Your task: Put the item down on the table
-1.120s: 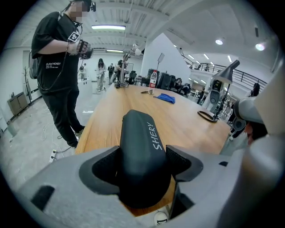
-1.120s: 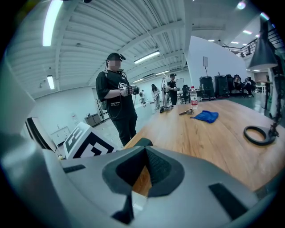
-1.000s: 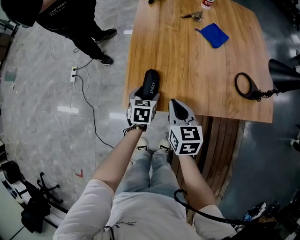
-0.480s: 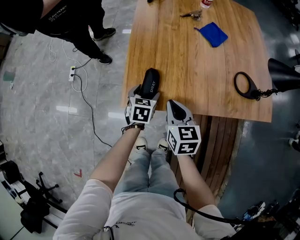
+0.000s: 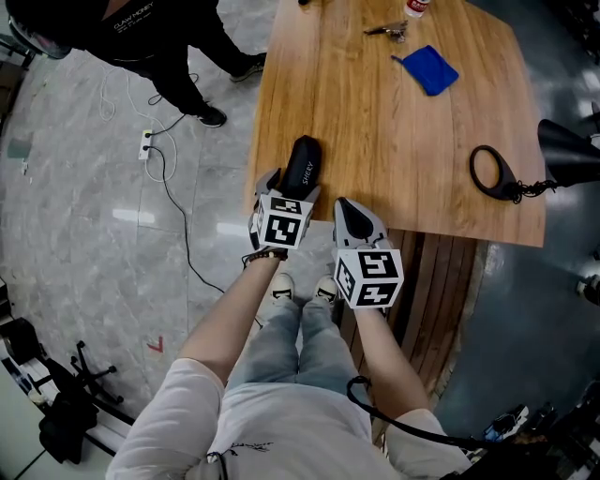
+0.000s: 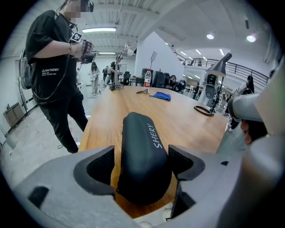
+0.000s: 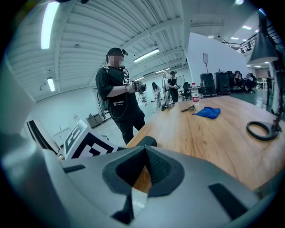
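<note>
A black oblong case (image 5: 303, 165) with white lettering lies on the wooden table (image 5: 375, 122), close to its near left corner. My left gripper (image 5: 289, 187) straddles the case's near end. In the left gripper view the case (image 6: 142, 147) sits between the pads (image 6: 95, 167), whose jaws are opening, with bare wood showing beside the left pad. My right gripper (image 5: 349, 208) hovers at the table's near edge, just right of the case, shut and empty. In the right gripper view its jaws (image 7: 144, 153) meet, and the case's tip (image 7: 147, 141) peeks over them.
A blue cloth (image 5: 427, 68), a metal tool (image 5: 386, 31) and a bottle (image 5: 412, 7) lie at the table's far end. A black ring (image 5: 492, 171) and a lamp shade (image 5: 567, 150) sit at the right edge. A person in black (image 5: 141, 37) stands left, near floor cables (image 5: 147, 145).
The left jaws have spread a little off the case, which stays on the table. The person in black has stepped to the right. The right gripper has hardly moved.
</note>
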